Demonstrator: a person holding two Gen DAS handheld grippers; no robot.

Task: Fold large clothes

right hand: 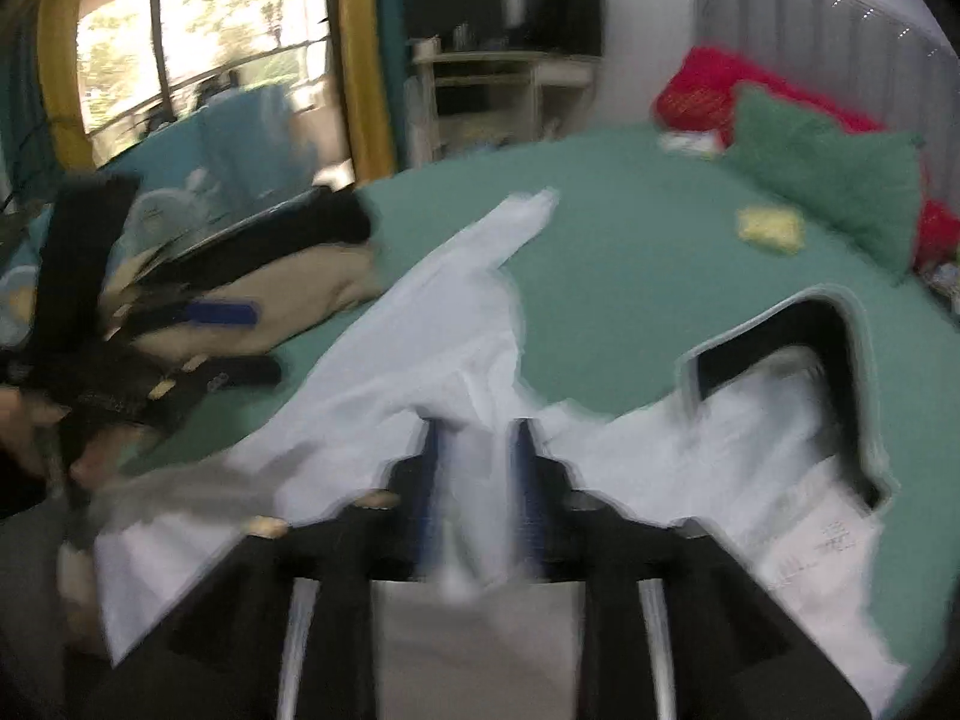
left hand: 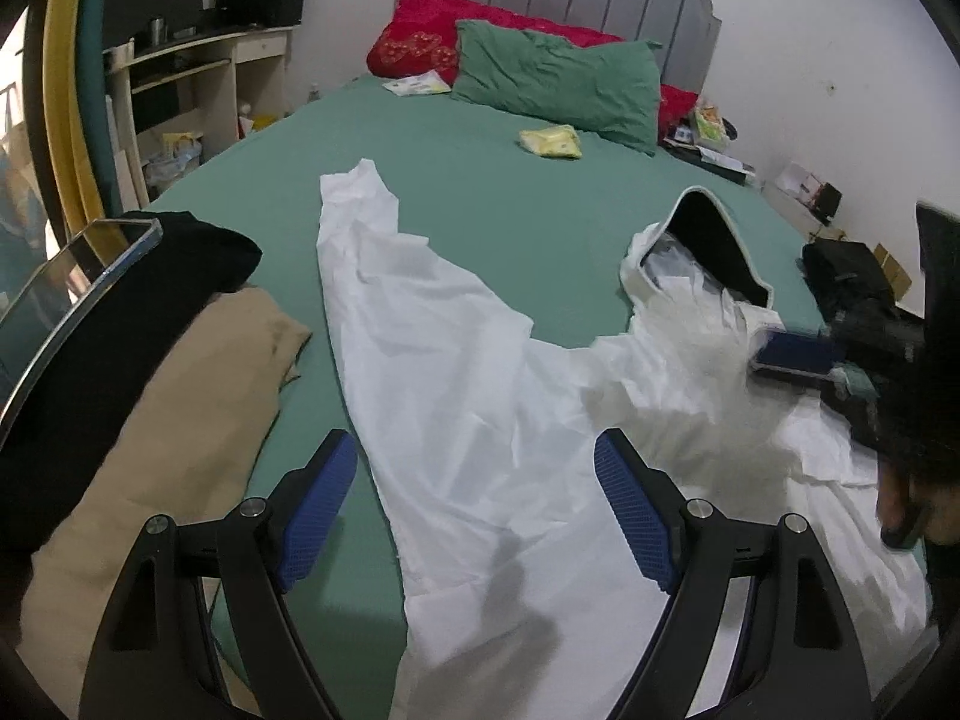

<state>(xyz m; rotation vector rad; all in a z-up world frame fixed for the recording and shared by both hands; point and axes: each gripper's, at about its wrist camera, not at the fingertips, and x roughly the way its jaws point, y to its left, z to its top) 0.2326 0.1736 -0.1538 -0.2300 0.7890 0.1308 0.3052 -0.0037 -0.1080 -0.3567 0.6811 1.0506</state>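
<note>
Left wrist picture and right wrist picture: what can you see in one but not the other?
Only the left wrist view shows the left tongs standing wide open above the white garment, plus a cluttered floor corner with a dark bag.

Only the right wrist view shows a bright window with trees outside, and the right tongs with white cloth between their blue pads; it is blurry.

Both show the green bed sheet, green pillow, red pillow, yellow packet and tan cloth.

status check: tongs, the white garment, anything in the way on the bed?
Left tongs open, over white garment. Right tongs: fabric between pads, grip unclear through blur. Tan and black clothes beside it; yellow packet well off.
</note>
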